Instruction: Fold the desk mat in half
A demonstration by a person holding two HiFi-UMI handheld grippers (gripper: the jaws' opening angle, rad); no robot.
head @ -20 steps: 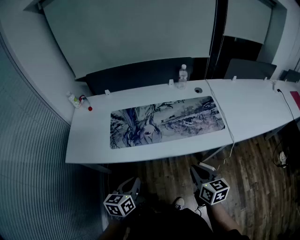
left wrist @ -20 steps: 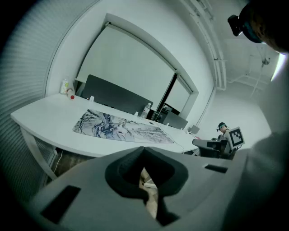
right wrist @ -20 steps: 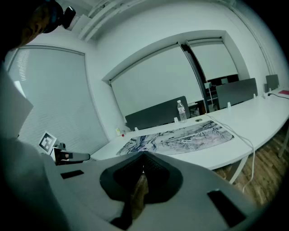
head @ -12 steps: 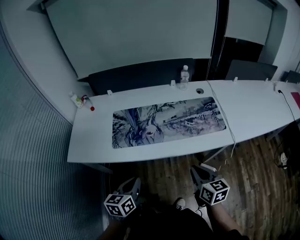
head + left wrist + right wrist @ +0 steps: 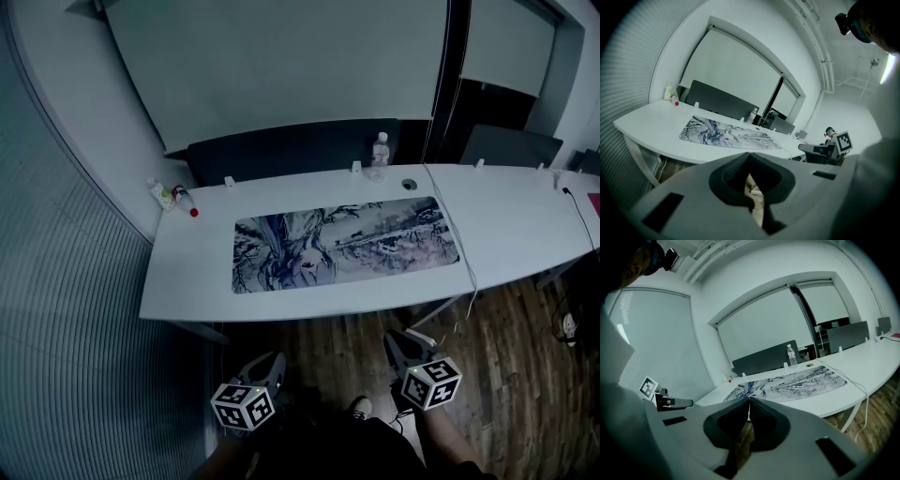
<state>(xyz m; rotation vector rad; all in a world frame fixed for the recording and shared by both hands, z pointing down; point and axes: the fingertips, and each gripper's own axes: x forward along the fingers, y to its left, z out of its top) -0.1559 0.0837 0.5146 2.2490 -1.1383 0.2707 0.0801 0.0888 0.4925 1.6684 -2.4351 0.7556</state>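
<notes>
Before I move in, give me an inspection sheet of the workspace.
Surface: white desk, mat laid along its middle.
Job's things: desk mat flat and unfolded.
Clutter: water bottle behind the mat; small items at the far left corner.
Grippers: left tool and right tool both shut, empty, held low over the floor, short of the desk.
Cables: white cable runs past the mat's right end and hangs over the front edge.
Surroundings: wood floor; dark divider panel behind the desk.
</notes>
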